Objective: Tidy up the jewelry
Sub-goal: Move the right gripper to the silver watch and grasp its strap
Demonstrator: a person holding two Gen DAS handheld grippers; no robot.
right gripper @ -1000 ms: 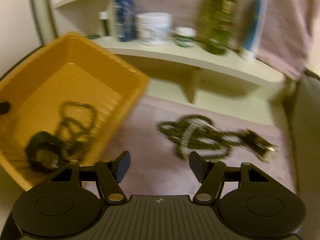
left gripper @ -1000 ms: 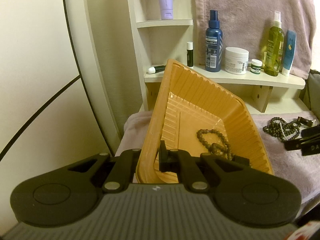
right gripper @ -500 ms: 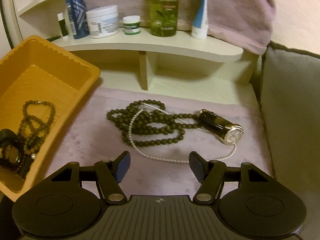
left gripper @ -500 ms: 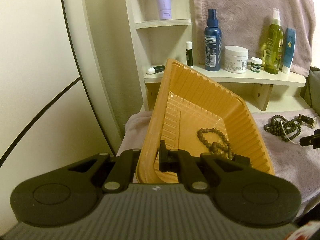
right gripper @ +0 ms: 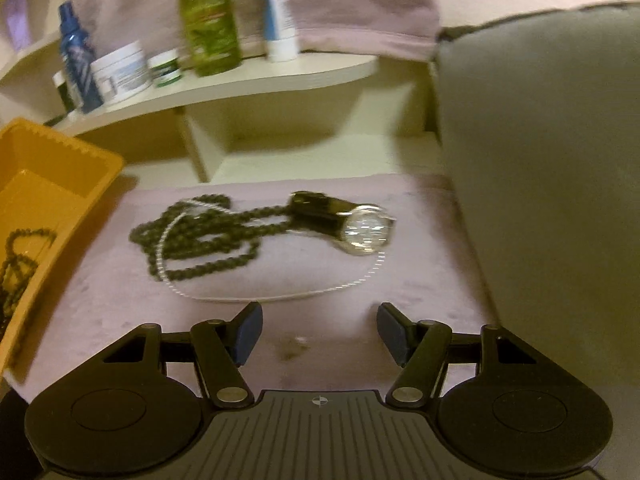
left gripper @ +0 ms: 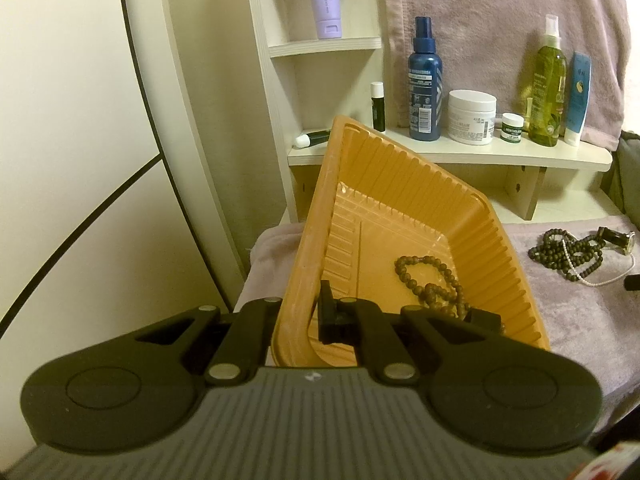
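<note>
My right gripper (right gripper: 320, 334) hangs half-open and empty, jaws just narrowing — the wristwatch (right gripper: 362, 229) lies ahead, slightly right, beyond the pearl strand (right gripper: 280, 297).

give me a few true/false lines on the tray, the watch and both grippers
1. The left gripper is shut on the tray wall. True.
2. The tray is empty. False: a bead strand lies in it.
3. The watch lies on the cloth, outside the tray. True.
4. The right gripper holds the pearl string. False: its jaws stand apart with nothing between them, short of the string, though they have just been closing a little.
5. The dark beads on the cloth sit on the shelf. False: they lie on the cloth beside the watch.
</note>
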